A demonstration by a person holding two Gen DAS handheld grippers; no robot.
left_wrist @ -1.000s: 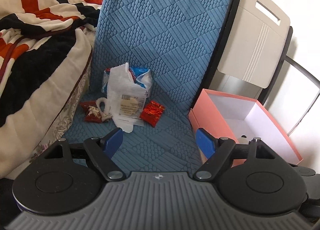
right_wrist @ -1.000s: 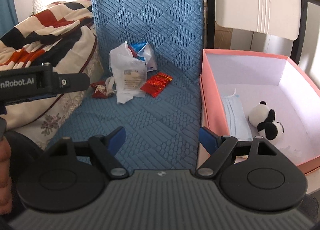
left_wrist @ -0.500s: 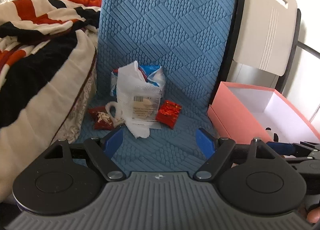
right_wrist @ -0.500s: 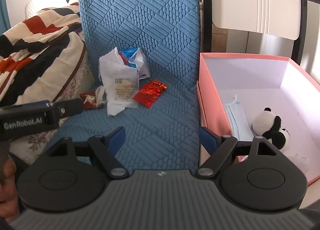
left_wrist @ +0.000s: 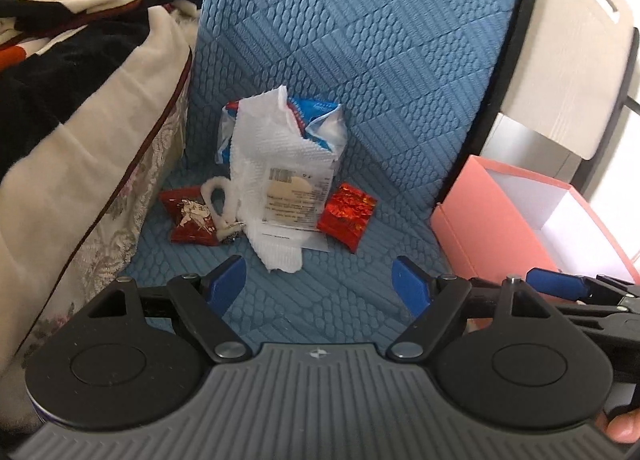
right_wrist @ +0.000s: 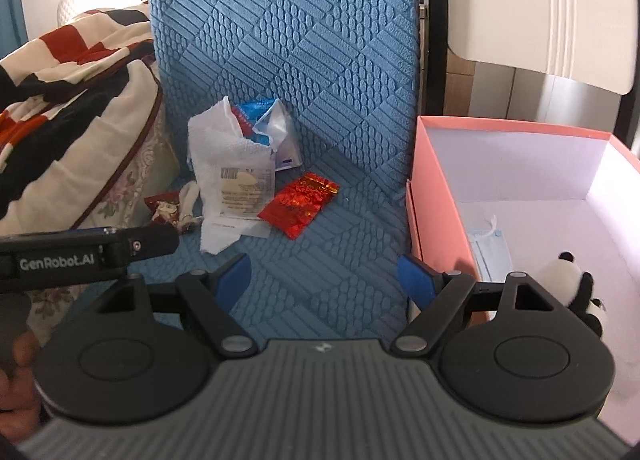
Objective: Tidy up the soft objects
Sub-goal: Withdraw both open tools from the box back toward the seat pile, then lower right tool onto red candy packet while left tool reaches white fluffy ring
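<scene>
Both sets of jaws stand spread wide and hold nothing: the left gripper (left_wrist: 318,282) and the right gripper (right_wrist: 326,280) each hover over bare blue quilted cushion (right_wrist: 304,272), with only fabric between their blue pads. Ahead of them, at the foot of the cushion's upright back, lies a small heap not yet sorted: a crumpled white tissue (left_wrist: 272,163) lying over a clear wrapper with a printed label (left_wrist: 294,199), a blue and white packet (left_wrist: 320,119) behind it, a shiny red packet (left_wrist: 347,215) just to its right, and a darker red packet (left_wrist: 186,215) to its left, with a small white loop of cord (left_wrist: 216,195) touching it. To the right of the cushion sits an open pink box (right_wrist: 418,187), which already holds a pale blue face mask (right_wrist: 490,248) and a little panda plush (right_wrist: 572,280). So I judge the task begun but far from done: two soft things are boxed, while the tissue and whatever else counts as soft in the heap remain to be picked up and carried across. A striped blanket (left_wrist: 80,59) lies piled on the left.
</scene>
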